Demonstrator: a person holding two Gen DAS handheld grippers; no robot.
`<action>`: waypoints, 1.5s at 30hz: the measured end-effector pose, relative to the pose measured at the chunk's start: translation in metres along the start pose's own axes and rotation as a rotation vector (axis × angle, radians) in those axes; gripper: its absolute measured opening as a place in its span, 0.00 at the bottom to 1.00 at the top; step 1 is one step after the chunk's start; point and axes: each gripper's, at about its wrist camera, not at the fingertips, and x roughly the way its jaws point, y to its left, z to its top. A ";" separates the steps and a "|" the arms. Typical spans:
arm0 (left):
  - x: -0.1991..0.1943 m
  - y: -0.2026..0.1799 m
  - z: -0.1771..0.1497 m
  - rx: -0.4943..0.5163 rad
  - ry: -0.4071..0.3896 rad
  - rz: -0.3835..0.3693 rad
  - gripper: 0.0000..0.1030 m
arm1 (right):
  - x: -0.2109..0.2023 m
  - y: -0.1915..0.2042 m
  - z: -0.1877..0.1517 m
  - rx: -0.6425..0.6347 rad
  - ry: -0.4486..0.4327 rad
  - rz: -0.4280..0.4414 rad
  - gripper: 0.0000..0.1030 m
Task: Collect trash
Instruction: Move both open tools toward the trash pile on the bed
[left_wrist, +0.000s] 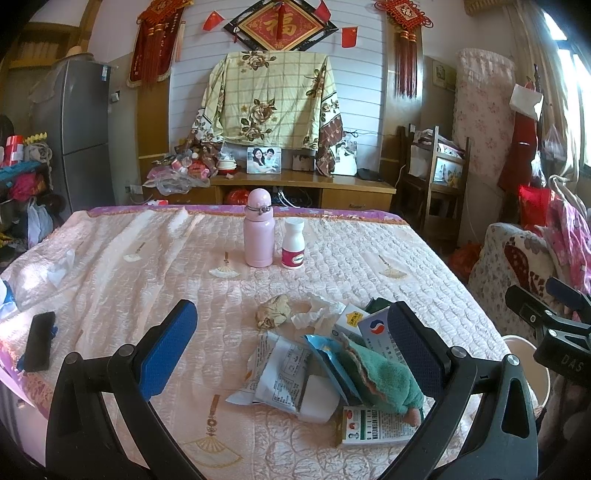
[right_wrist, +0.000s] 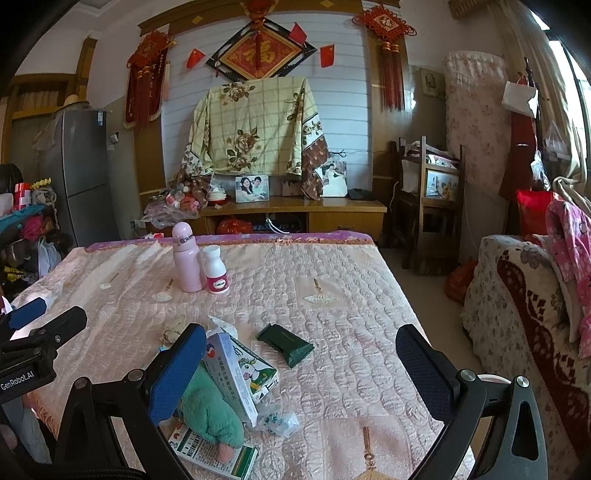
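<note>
The bed fills most of the room from where I stand, its pink quilted cover spread flat, and beyond its far edge at twelve o'clock a low wooden cabinet carries framed photos under a flowered cloth draped on the wall. A grey fridge stands at ten o'clock. On the bed, a pink flask stands upright toward twelve o'clock with a white pill bottle just beside it on its right, the two apart in the left view. The trash lies heaped near the front edge: a white printed wrapper and a blue packet overlap, a green plush toy lies across a green-and-white medicine box, and a blue-and-white carton leans against the toy. A crumpled brownish paper ball and a crumpled white tissue sit just past the heap, touching or nearly so. A dark green pouch lies alone at two o'clock of the pile. A black phone rests at nine o'clock near the left edge, and another tissue lies farther up that side. The left gripper hangs over the heap, jaws spread wide with nothing between them; the right gripper is likewise wide and empty, its left finger beside the toy.
</note>
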 end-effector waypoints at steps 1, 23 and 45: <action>0.000 0.000 0.000 0.000 0.000 0.000 1.00 | 0.000 0.000 -0.001 0.000 0.002 0.000 0.99; 0.005 0.001 -0.008 -0.006 0.019 0.002 1.00 | 0.004 0.000 -0.002 0.000 0.020 -0.001 0.99; 0.018 0.007 -0.013 -0.006 0.050 0.029 1.00 | 0.015 0.003 -0.010 -0.031 0.062 0.003 0.99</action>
